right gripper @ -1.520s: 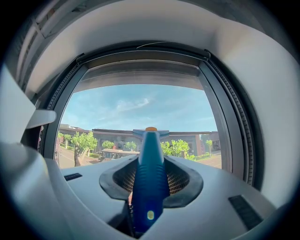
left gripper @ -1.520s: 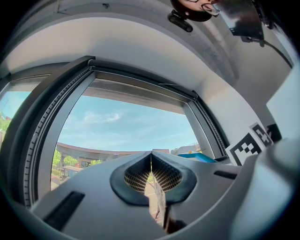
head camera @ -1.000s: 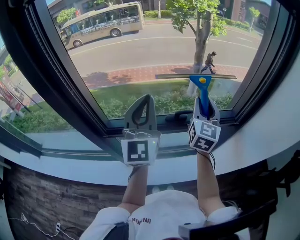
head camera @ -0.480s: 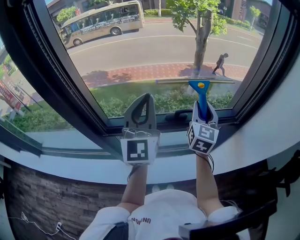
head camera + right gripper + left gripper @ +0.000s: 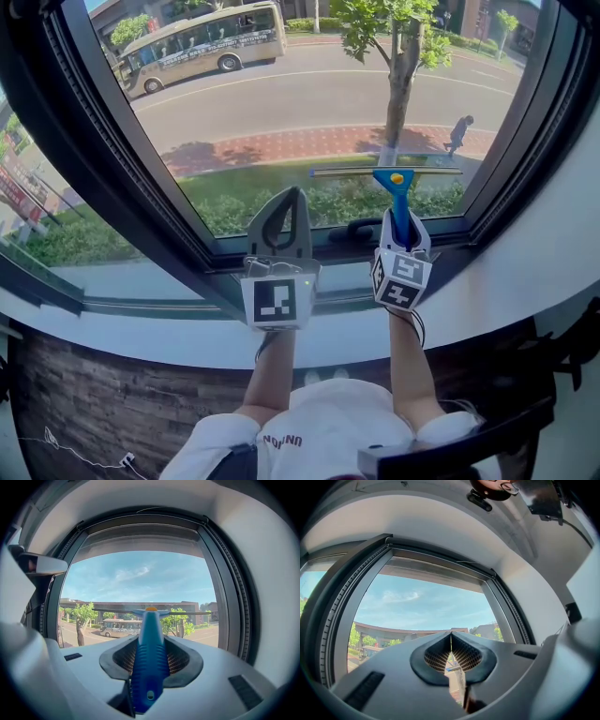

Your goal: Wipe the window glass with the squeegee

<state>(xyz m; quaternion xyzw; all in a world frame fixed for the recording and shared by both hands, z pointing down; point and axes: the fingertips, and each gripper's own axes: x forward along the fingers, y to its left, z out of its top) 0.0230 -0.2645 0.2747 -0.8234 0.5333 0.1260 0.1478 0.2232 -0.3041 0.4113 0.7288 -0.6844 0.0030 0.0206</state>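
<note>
A blue-handled squeegee [image 5: 397, 197] with a long thin blade [image 5: 384, 172] lies flat against the window glass [image 5: 309, 103], low on the pane. My right gripper [image 5: 400, 220] is shut on its handle [image 5: 149, 656], and the blade [image 5: 152, 612] spans the glass ahead in the right gripper view. To its left my left gripper [image 5: 284, 208] is held up near the bottom frame, shut with nothing between its pads [image 5: 451, 652].
A dark window frame [image 5: 131, 169] borders the pane, with a black handle [image 5: 361, 230] on its bottom rail. A white sill [image 5: 141, 328] runs below it. A dark chair [image 5: 469, 441] stands at the lower right. White wall rises on the right.
The right gripper has drawn the squeegee down the glass, its blade now lower on the pane. The left gripper has stayed in place.
</note>
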